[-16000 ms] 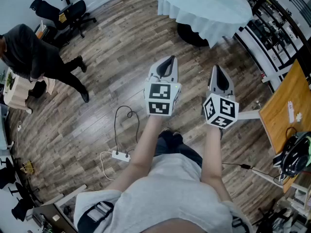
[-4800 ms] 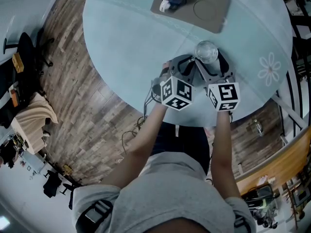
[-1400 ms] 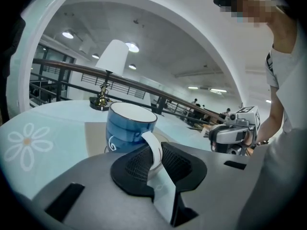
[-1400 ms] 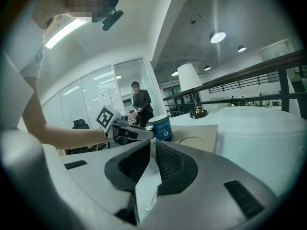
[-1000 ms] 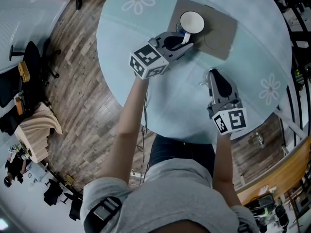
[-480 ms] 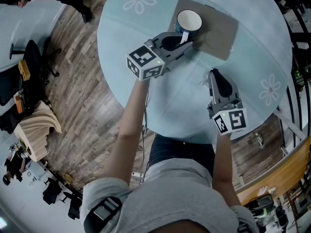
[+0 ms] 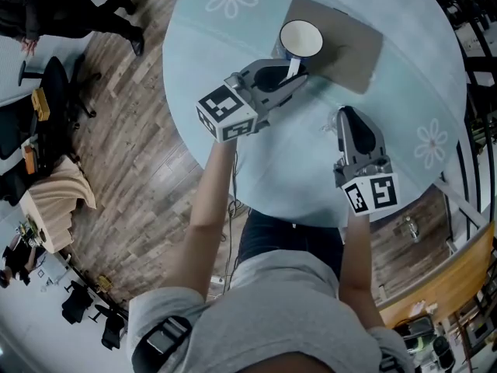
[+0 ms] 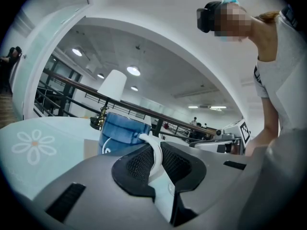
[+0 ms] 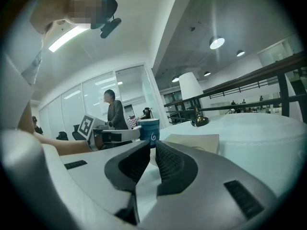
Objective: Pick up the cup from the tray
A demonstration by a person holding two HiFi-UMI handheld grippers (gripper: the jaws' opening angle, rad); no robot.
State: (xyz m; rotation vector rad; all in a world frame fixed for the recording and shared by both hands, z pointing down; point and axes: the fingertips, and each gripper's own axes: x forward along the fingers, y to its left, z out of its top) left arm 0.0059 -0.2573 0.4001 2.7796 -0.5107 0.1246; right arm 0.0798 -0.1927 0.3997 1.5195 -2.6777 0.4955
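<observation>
The cup [image 7: 301, 39], dark blue outside and white inside, shows in the head view over the left edge of the brown tray [image 7: 351, 43], toward the far side of the round bench [image 7: 233, 68] with its pale blue cloth. From the left, the left tongs [image 7: 293, 72] reach in toward it along the bench, and their tips meet the cup on its near side. In the left gripper view the cup [image 8: 122, 133] stands upright directly ahead of the left tongs [image 8: 154, 155], and its white handle [image 8: 154, 150] runs back between the two dark ribbed pads, which pinch it from either side. Whether the cup's base touches the tray [image 8: 90, 147] cannot be told, since the tongs' body hides its lower part. To the right and nearer the person, the right tongs [image 7: 347, 116] hover over bare cloth, well apart from the cup and short of the tray's near edge. In the right gripper view the right tongs [image 9: 152, 152] are drawn almost together with nothing between the pads; the cup [image 9: 149, 130] appears beyond them, just left of the tray [image 9: 194, 143], with the left tongs at its left side.
</observation>
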